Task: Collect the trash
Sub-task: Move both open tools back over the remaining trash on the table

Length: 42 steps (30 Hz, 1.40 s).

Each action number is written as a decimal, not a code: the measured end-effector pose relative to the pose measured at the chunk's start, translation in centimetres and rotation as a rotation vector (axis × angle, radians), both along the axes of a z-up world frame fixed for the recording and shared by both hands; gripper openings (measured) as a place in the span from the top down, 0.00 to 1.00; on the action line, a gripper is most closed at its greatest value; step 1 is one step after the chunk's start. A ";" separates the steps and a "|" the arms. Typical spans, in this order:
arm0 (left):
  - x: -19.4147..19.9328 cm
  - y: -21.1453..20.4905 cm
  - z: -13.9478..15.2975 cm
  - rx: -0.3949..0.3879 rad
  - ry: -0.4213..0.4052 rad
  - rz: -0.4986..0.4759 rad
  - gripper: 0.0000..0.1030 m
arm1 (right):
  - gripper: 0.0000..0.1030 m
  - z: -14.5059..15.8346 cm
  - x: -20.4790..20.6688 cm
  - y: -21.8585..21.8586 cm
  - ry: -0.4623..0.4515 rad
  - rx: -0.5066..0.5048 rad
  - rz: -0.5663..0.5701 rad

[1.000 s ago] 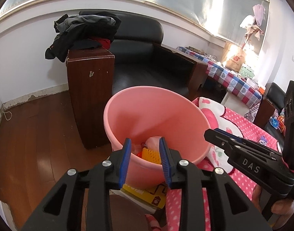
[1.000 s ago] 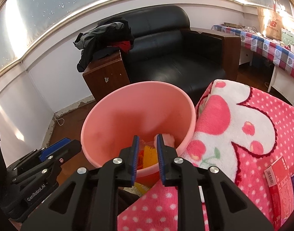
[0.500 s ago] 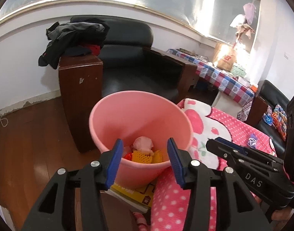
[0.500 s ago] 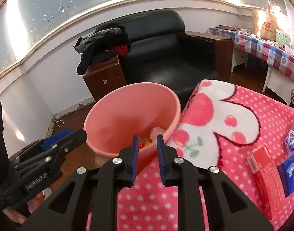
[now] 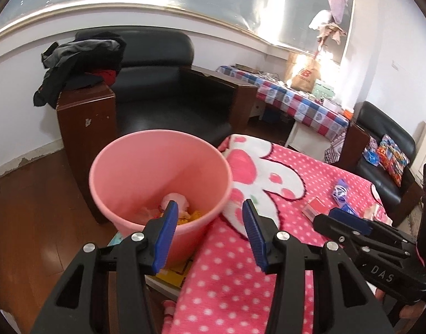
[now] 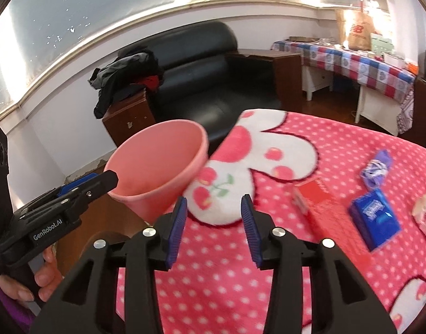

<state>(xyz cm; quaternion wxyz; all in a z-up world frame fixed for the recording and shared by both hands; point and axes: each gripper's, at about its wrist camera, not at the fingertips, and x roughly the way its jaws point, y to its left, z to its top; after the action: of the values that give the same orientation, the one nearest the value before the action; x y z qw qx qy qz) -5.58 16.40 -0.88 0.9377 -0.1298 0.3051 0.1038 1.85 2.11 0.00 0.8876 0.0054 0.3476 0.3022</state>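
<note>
Blanket [image 6: 310,150], pink with white dots and a cherry pattern, is covering the near surface and filling the right of both views. Beyond it a black sofa [image 5: 162,83] is sitting against the far wall, with dark clothes [image 5: 79,64] heaped on its wooden arm. The pink bucket [image 5: 123,167] is standing at the blanket's left edge, and scraps [image 5: 176,208] are lying in its bottom.

Both tongs have pulled back from the bucket since a second ago, when they were hanging over its mouth. The left tongs [image 5: 208,238] have spread wider and are now standing released, with nothing between the pads. The right tongs [image 6: 213,229], nearly clenched a moment back, are opening and are also empty.

That probably means one round of dropping is done and the next pickup is starting. Remaining trash is lying on the blanket to the right: a red packet [image 6: 313,194], a blue tissue pack [image 6: 375,218], a purple wrapper [image 6: 377,169] farther off, and something pale [image 6: 424,208] at the edge.
</note>
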 end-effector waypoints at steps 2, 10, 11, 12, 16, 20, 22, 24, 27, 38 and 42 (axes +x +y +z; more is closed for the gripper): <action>0.2 -0.8 0.2 0.010 0.001 -0.015 0.54 | 0.60 -0.1 -0.1 -1.2 0.002 0.004 -0.019; 0.7 -3.0 0.0 0.023 0.019 -0.051 0.54 | 0.60 -0.6 -0.1 -5.1 0.014 0.007 -0.090; 0.9 -3.1 -0.1 0.023 0.022 -0.055 0.54 | 0.60 -0.7 -0.1 -5.6 0.016 0.008 -0.098; 1.0 -3.4 -0.1 0.024 0.026 -0.060 0.54 | 0.60 -0.7 0.0 -6.2 0.018 0.009 -0.111; 1.4 -4.2 -0.3 0.029 0.032 -0.080 0.54 | 0.60 -0.9 0.2 -8.8 0.023 0.021 -0.163; 2.0 -5.0 -0.3 0.034 0.037 -0.105 0.54 | 0.60 -1.1 0.6 -11.1 0.019 0.019 -0.217; 2.3 -5.4 -0.4 0.036 0.037 -0.119 0.54 | 0.60 -1.3 0.8 -12.3 0.017 0.010 -0.244; 2.6 -5.9 -0.5 0.039 0.038 -0.134 0.53 | 0.60 -1.6 1.0 -13.2 0.022 0.009 -0.263; 3.1 -6.6 -0.6 0.038 0.041 -0.152 0.53 | 0.60 -2.2 1.5 -14.5 0.033 0.000 -0.293; 5.4 -8.8 -1.5 0.042 0.073 -0.205 0.53 | 0.49 -4.4 4.5 -15.2 0.085 -0.072 -0.288; 6.4 -9.5 -1.9 0.049 0.086 -0.218 0.53 | 0.49 -4.9 5.9 -15.5 0.114 -0.035 -0.279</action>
<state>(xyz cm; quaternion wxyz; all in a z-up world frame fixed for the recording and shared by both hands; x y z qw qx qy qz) 0.86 6.93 -2.77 0.9324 -0.0683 0.3547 0.0143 7.75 -13.35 -4.85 0.8997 0.0552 0.3988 0.1690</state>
